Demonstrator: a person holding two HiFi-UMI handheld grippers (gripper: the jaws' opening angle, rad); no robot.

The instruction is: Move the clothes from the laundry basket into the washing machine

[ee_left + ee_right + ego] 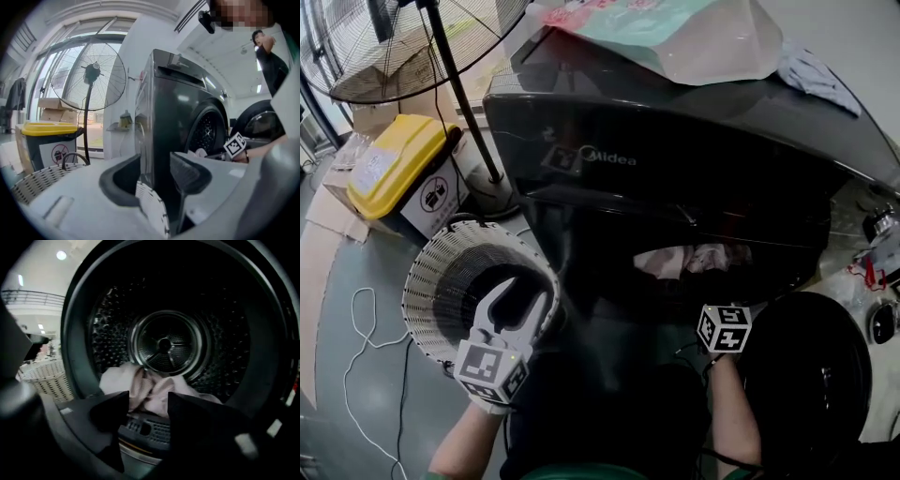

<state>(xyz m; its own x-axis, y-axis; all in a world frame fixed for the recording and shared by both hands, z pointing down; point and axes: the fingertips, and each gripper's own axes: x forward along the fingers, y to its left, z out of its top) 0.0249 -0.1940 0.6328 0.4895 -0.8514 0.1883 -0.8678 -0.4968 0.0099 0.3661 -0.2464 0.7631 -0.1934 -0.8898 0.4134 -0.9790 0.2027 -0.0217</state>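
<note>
The dark front-loading washing machine (694, 159) stands with its door open. Pale pink clothes (150, 387) lie at the front of its steel drum (164, 341); in the head view the clothes (694, 258) show in the opening. My right gripper (149, 401) is open at the drum mouth with nothing between its jaws; its marker cube (724, 328) shows in front of the opening. The white woven laundry basket (441, 281) sits on the floor at the left. My left gripper (527, 291) is open over the basket's right rim, and a bit of that rim (152, 206) shows between its jaws.
The machine's round door (811, 375) hangs open at the right. A yellow-lidded bin (394, 164) and a standing fan (412, 37) are behind the basket. A plastic bag (675, 28) lies on top of the machine. A white cable (366, 328) trails on the floor.
</note>
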